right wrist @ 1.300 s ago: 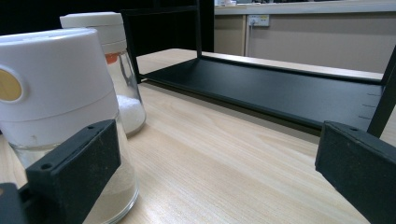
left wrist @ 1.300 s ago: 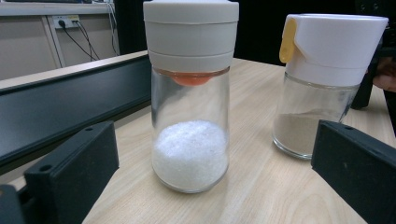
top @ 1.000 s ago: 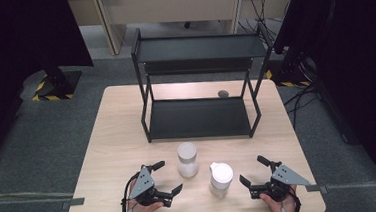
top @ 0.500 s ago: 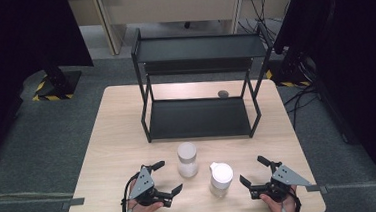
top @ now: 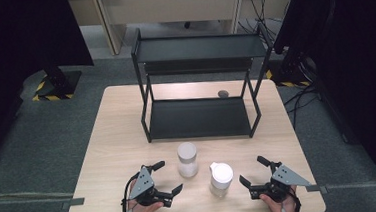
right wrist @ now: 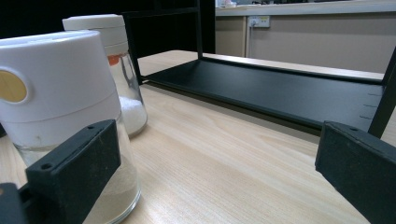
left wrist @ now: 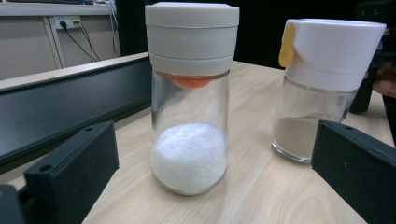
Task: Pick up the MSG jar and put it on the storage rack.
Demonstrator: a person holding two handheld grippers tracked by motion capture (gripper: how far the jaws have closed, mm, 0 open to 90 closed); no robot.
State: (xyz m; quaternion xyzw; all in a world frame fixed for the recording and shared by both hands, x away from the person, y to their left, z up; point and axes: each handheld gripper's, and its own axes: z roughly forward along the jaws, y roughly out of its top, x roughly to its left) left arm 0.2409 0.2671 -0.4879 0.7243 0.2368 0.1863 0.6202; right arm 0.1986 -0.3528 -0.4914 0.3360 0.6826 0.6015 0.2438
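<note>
Resting low on the worktop, your two grippers frame a pair of shakers that stand in front of the black rack, which serves as the landmark. The salt jar stands upright just in front of the rack's lower shelf, near its middle; the flip-lid jar stands a little farther from the rack and toward its right end, close beside the salt jar but apart from it. Your left gripper has its jaws spread wide, aimed at the salt jar and holding nothing; your right gripper is equally wide and empty, with the flip-lid jar just beside its left jaw. Both jars look like clear glass with white plastic tops, so expect them to be stiff, smooth, somewhat slippery and breakable, and moderately light since each is under half full. You would likely do best to close on the glass body below the cap, square to the jar, keeping it upright. A small dark object lies behind the rack's right side.
</note>
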